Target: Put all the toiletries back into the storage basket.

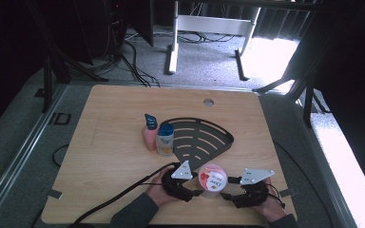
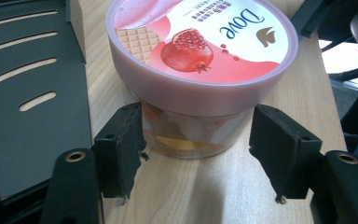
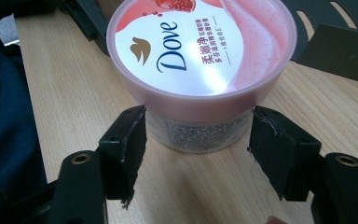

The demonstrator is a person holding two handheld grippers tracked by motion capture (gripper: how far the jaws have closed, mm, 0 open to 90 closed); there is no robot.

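**Flanking the Dove tub, both tongs slack**

Standing on the wooden table, the pink-lidded Dove tub sits upright between the two tongs, the left gripper on one side and the right gripper on the other. Each has its jaws spread wide about the tub's lower wall, pads apart from it on both sides, so neither grips anything. My guess is that the tub is headed for the black slotted corner rack lying just beyond the tongs, which holds nothing as yet; the gripping, lifting and placing are all left to do.

Counted: one tub, one rack, and two bottles beyond the left tongs, a pink bottle and a blue-capped bottle, touching.
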